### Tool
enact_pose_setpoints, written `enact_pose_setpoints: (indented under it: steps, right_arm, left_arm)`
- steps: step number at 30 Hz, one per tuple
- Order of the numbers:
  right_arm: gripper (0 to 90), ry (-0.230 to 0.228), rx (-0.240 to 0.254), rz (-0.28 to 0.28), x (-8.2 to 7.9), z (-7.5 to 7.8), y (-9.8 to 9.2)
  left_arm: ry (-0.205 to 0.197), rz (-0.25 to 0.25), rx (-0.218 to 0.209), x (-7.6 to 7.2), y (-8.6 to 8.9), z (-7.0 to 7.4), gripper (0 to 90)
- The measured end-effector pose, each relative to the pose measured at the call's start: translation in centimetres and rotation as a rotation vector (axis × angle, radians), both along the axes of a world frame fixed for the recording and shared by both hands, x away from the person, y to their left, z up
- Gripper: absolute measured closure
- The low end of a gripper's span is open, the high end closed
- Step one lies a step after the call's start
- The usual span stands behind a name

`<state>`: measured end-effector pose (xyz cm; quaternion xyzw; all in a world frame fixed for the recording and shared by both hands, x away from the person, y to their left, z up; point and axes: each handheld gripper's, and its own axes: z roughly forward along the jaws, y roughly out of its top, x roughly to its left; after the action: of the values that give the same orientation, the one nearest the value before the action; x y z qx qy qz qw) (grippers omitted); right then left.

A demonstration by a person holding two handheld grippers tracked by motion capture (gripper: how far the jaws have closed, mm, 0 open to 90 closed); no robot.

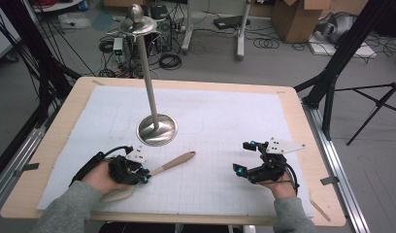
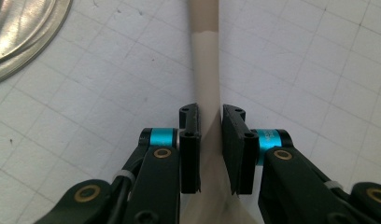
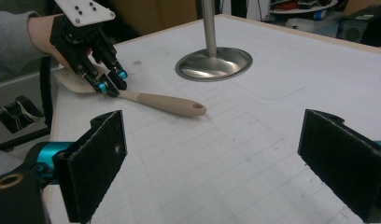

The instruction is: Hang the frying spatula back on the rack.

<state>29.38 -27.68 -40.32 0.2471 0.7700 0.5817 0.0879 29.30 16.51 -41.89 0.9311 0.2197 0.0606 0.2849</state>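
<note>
My left gripper (image 2: 209, 140) is clamped on the spatula (image 1: 152, 173) neck — light, stiff, smooth, so it may swivel; I'd keep hold there. Right gripper (image 3: 216, 163) gapes, holding nothing.

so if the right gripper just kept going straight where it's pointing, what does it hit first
Probably the spatula's handle, lying across its path on the mat; beyond it stands the steel stand's base. Depth is hard to judge.

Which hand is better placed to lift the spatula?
Left. The left gripper has its fingers closed around the spatula neck; the right gripper hangs open, apart from it.
</note>
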Motion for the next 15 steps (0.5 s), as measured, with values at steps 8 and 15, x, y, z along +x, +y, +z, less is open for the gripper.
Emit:
enact_pose_setpoints:
  steps: [8, 15]
  right_arm:
    - [6.9, -0.003, 0.005, -0.004, 0.04, 0.00, -0.15]
    - [6.9, -0.006, 0.006, -0.004, 0.02, 0.04, -0.22]
  left_arm:
    - [0.004, 0.007, -0.007, -0.03, 0.08, 0.02, 77.2]
    - [0.004, 0.003, -0.033, -0.05, 0.51, 0.42, 77.2]
